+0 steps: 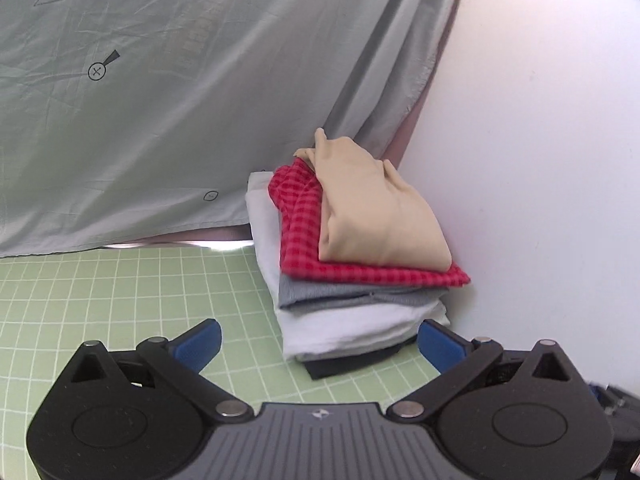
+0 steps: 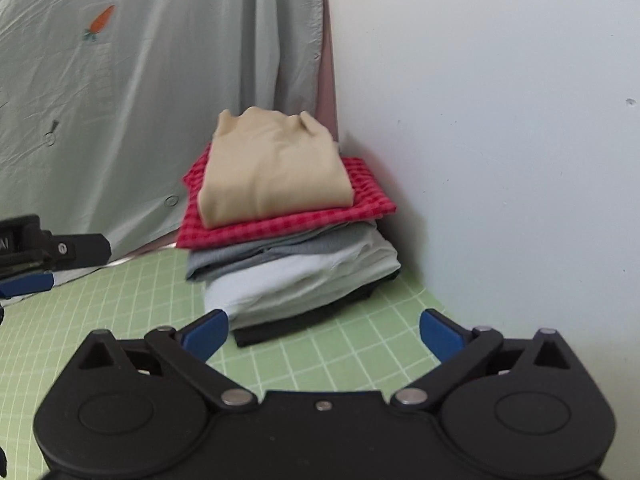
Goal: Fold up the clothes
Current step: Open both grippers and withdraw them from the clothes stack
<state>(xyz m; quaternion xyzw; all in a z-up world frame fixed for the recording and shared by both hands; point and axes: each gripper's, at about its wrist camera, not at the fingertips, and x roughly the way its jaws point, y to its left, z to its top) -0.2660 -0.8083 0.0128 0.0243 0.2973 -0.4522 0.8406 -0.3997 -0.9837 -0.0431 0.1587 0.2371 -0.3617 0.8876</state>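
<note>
A stack of folded clothes stands in the corner of the green grid mat (image 1: 120,300) (image 2: 360,360). On top lies a folded beige garment (image 1: 372,208) (image 2: 272,172), under it a red checked one (image 1: 304,216) (image 2: 280,228), then grey (image 1: 340,294) (image 2: 280,256), white (image 1: 352,328) (image 2: 296,284) and a dark one (image 1: 352,364) (image 2: 300,328) at the bottom. My left gripper (image 1: 320,346) is open just short of the stack, blue pads (image 1: 200,346) wide apart, nothing between them. My right gripper (image 2: 324,334) is likewise open and empty in front of the stack.
A pale grey-green curtain (image 1: 160,100) (image 2: 140,100) with a carrot print hangs behind the mat on the left. A white wall (image 1: 540,160) (image 2: 500,140) bounds the stack on the right. The left gripper's side (image 2: 48,256) shows at the right wrist view's left edge.
</note>
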